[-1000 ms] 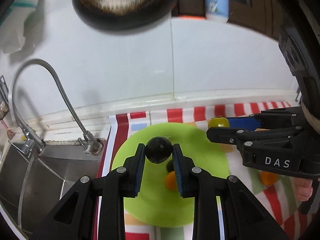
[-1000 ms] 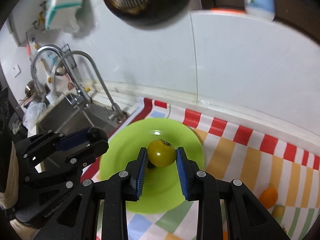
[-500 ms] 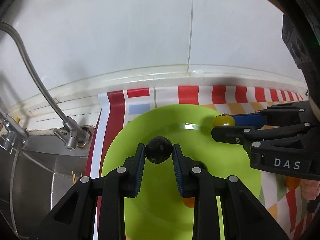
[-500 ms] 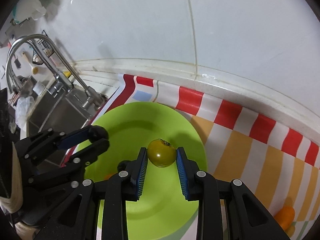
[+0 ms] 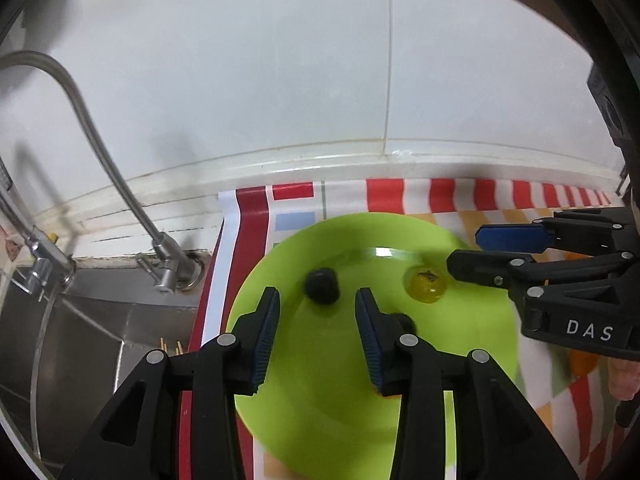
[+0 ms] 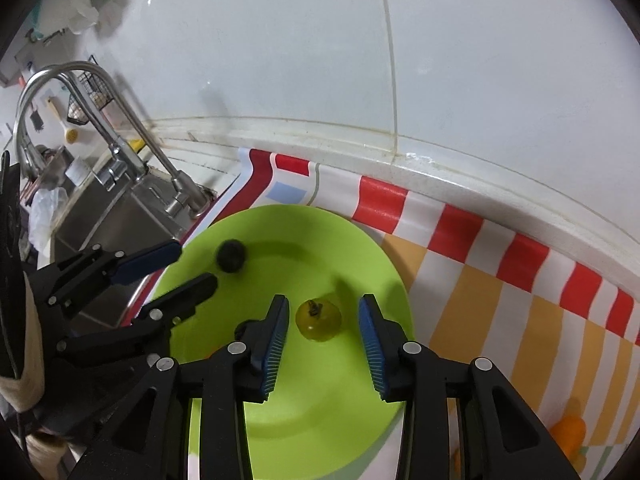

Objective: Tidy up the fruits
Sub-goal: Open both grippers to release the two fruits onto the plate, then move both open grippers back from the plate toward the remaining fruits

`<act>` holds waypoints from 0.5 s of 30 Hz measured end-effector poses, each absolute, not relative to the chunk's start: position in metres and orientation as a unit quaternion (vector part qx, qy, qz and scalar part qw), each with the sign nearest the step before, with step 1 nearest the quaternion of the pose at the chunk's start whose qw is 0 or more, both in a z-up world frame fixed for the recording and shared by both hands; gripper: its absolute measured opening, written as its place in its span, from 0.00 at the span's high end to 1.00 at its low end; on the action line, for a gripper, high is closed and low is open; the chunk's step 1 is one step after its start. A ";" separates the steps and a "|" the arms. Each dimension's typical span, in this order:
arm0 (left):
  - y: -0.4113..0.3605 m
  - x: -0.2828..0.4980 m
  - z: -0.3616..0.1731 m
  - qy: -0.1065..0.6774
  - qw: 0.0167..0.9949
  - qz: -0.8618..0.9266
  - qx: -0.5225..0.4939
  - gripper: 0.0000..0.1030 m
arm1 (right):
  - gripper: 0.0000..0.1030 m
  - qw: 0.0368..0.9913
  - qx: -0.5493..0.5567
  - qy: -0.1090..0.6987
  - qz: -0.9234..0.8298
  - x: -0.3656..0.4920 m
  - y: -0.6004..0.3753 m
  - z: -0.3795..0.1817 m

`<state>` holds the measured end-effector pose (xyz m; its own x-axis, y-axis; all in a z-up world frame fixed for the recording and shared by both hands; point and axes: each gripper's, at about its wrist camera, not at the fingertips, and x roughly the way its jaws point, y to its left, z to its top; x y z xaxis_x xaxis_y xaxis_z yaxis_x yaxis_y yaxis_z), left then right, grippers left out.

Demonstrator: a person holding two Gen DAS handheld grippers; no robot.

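A lime green plate [image 5: 320, 392] lies on the striped cloth; it also shows in the right wrist view [image 6: 304, 412]. A dark round fruit [image 5: 321, 286] rests on it, just ahead of my open left gripper [image 5: 317, 312]. A yellow-green tomato [image 6: 318, 319] rests on the plate between the fingers of my open right gripper [image 6: 323, 318], untouched. The tomato [image 5: 425, 289] and right gripper [image 5: 464, 252] also show in the left wrist view, the dark fruit [image 6: 231, 255] and left gripper [image 6: 188, 264] in the right. Another dark fruit [image 5: 404, 320] lies partly hidden behind my left finger.
A steel sink [image 5: 80, 340] with a tap [image 5: 164, 276] lies left of the plate. A white tiled wall [image 6: 400, 60] rises behind. The red-striped cloth [image 6: 500, 280] runs right, with an orange fruit [image 6: 570, 434] on it.
Both grippers have opened. The dark fruit and the tomato left the fingers and now rest on the green plate. Both grippers came lower and closer to the plate.
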<state>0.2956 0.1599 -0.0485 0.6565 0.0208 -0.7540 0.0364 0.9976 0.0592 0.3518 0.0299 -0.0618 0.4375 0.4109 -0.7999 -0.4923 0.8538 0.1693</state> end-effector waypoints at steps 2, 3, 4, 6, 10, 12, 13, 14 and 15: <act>0.155 0.281 -0.039 0.402 0.915 0.001 0.039 0.62 | 0.64 0.854 -0.050 0.443 0.268 0.340 0.024 -0.054; 0.153 0.276 -0.036 0.399 0.916 0.000 0.038 0.62 | 0.64 0.860 -0.056 0.432 0.265 0.332 0.021 -0.049; 0.151 0.269 -0.031 0.392 0.919 -0.003 0.035 0.62 | 0.64 0.865 -0.062 0.421 0.264 0.324 0.017 -0.044; 0.144 0.254 -0.021 0.375 0.927 -0.008 0.034 0.61 | 0.64 0.876 -0.069 0.401 0.260 0.309 0.009 -0.036; 0.131 0.225 0.001 0.335 0.941 -0.016 0.037 0.54 | 0.64 0.886 -0.057 0.377 0.263 0.282 -0.008 -0.019; 0.123 0.212 0.010 0.319 0.947 -0.020 0.039 0.53 | 0.64 0.892 -0.046 0.365 0.264 0.268 -0.018 -0.011; 0.119 0.206 0.014 0.313 0.949 -0.022 0.041 0.53 | 0.64 0.895 -0.043 0.359 0.263 0.260 -0.025 -0.007; 0.115 0.198 0.018 0.304 0.951 -0.026 0.042 0.52 | 0.64 0.897 -0.041 0.354 0.261 0.255 -0.029 -0.004; 0.112 0.192 0.020 0.299 0.953 -0.027 0.042 0.51 | 0.64 0.900 -0.037 0.349 0.259 0.249 -0.034 -0.001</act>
<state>0.1920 0.1115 0.0203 0.8195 -0.0269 -0.5724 0.0774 0.9949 0.0641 0.2491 -0.0342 -0.0006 0.6219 0.4401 -0.6477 -0.4921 0.8630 0.1140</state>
